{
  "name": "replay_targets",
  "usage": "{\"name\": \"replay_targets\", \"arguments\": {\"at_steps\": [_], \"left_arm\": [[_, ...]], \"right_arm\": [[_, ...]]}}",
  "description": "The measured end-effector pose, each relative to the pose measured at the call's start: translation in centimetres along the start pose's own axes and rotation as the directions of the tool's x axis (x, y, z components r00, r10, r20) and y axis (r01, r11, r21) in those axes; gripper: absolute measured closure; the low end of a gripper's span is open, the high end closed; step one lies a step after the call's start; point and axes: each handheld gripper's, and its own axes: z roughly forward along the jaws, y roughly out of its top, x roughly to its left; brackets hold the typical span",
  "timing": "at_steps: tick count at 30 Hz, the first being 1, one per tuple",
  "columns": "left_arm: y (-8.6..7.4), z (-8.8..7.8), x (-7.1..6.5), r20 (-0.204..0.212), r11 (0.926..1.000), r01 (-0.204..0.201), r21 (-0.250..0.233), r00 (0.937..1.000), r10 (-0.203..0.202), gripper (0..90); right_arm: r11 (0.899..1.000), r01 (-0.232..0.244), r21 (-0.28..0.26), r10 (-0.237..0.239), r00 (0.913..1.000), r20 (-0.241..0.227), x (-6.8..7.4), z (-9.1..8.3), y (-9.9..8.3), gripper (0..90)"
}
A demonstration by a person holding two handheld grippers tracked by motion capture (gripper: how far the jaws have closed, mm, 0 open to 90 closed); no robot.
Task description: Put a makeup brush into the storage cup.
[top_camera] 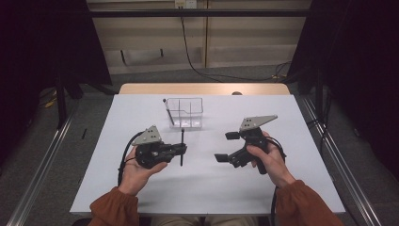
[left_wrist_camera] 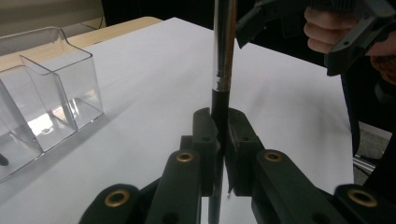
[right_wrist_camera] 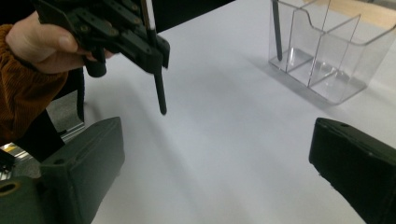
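Observation:
A slim rod with a black end and a silver section (left_wrist_camera: 224, 51) stands upright between the jaws of my left gripper (left_wrist_camera: 220, 126), which is shut on its black part. From above, the rod (top_camera: 182, 140) crosses the left gripper (top_camera: 182, 149) over the white table (top_camera: 207, 179). In the right gripper view its black tip (right_wrist_camera: 159, 91) hangs just above the table. My right gripper (top_camera: 226, 147) stands open to the right of it, jaws wide apart with nothing between them (right_wrist_camera: 215, 172).
A clear plastic holder with several compartments (top_camera: 186, 113) stands at the back middle of the table. A second thin dark rod (top_camera: 168, 112) leans in its left compartment (right_wrist_camera: 276, 30). A wooden strip (top_camera: 202, 88) runs behind the table.

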Motion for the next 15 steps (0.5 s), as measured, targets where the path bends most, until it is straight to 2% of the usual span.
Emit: {"name": "replay_targets", "arguments": {"at_steps": [3, 5, 9, 15], "left_arm": [[0.1, 0.0, 0.1, -0.002, 1.0000, -0.002, -0.004, 1.0000, 0.002, 84.0], [0.1, -0.1, 0.2, -0.006, 1.0000, -0.004, -0.001, 1.0000, 0.004, 84.0], [0.1, -0.3, 0.4, -0.013, 1.0000, 0.000, 0.000, 0.9999, 0.000, 84.0], [0.3, -1.0, 0.8, -0.028, 1.0000, -0.005, -0.005, 0.9996, 0.005, 84.0]], "right_arm": [[1.000, 0.015, 0.010, -0.016, 0.9988, 0.047, -0.1, -0.3, -0.6, 2.4], [1.000, 0.025, -0.008, -0.024, 0.9971, 0.072, 0.0, -0.8, -0.7, 2.3], [1.000, 0.013, -0.007, -0.012, 0.9965, 0.083, 0.0, -1.7, -1.0, 1.7], [1.000, -0.027, 0.000, 0.027, 0.9940, 0.106, -0.6, -2.7, -2.6, 1.5]]}}
